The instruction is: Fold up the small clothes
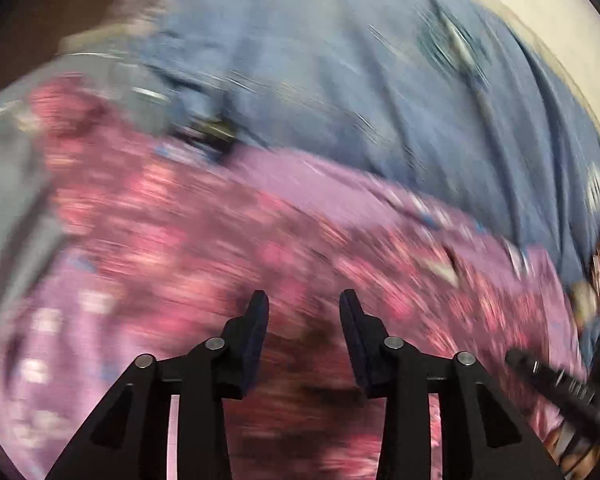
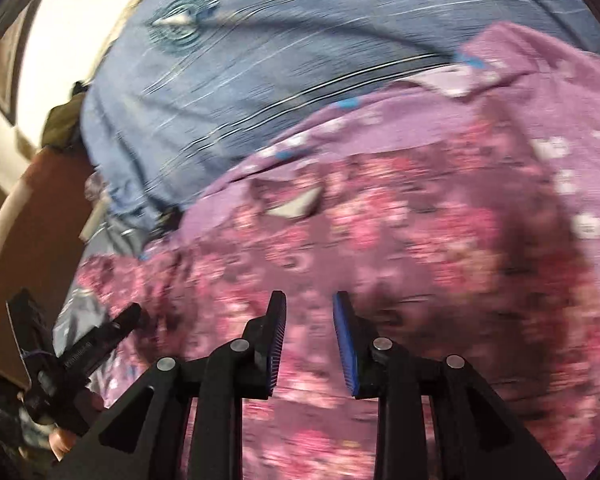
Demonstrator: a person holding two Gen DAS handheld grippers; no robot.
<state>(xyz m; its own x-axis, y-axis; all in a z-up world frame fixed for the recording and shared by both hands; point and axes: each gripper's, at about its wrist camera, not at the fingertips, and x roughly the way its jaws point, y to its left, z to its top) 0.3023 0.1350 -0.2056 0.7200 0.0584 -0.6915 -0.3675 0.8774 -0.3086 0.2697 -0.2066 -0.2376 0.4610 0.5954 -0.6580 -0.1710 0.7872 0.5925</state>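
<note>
Both blurred wrist views seemingly look closely down at the same floral garment.

Purple garment with pink floral print, spread wrinkled and blurred, upper edge overlapping blue patterned cloth; small pale tag near neckline.

I can't read any text in either of my views. At about eight o'clock in my right wrist view, small white lettering sits on my left gripper, but blur leaves it illegible.
</note>
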